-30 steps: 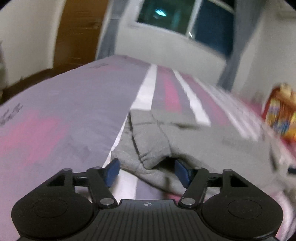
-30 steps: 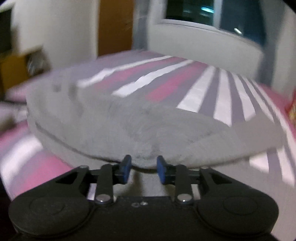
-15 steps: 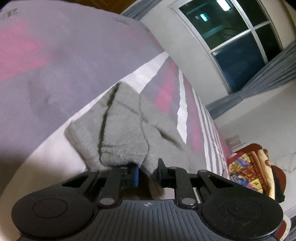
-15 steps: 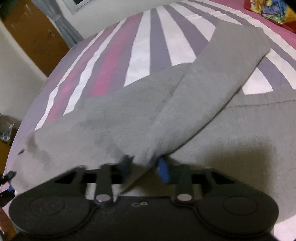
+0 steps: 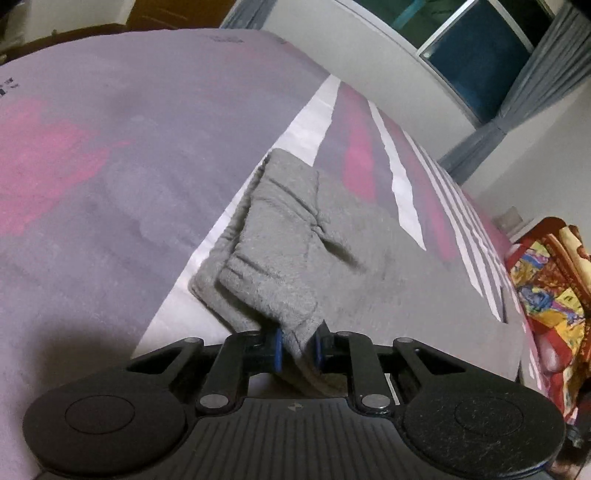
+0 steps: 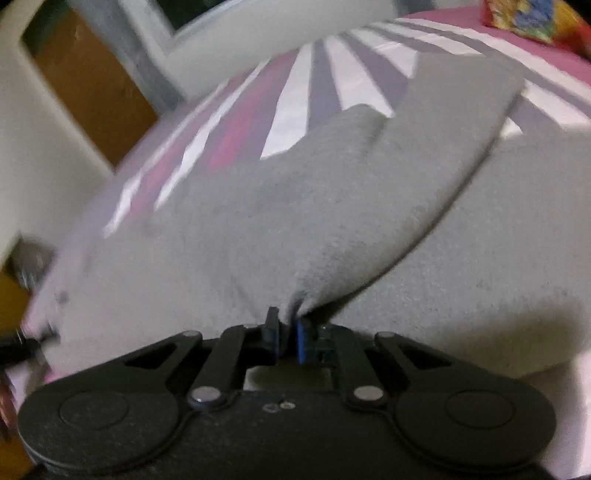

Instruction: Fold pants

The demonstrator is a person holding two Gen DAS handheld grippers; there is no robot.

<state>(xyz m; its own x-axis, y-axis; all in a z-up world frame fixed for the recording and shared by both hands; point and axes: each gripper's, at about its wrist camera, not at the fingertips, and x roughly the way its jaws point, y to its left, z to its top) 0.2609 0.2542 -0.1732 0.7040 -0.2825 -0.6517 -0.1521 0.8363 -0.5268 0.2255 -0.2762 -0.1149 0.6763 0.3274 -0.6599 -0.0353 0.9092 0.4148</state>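
Grey fleece pants lie on a bed with a purple, pink and white striped sheet. In the left wrist view the cuffed leg ends are stacked, and my left gripper is shut on the near corner of the upper cuff, blue pads pressing the cloth. In the right wrist view the pants spread wide and are blurred. A fold of them rises into my right gripper, whose jaws are closing tight, with a pinch of fabric pressed between the pads.
A colourful red and yellow cushion or blanket lies at the bed's right side, also seen top right as a patterned cushion. A dark window with grey curtains is behind the bed. A brown door stands at left.
Both grippers went from open around the fabric edge to shut on it. The left one rolled and moved onto the cuff; the right one rolled and dropped, drawing a fold of fabric up.
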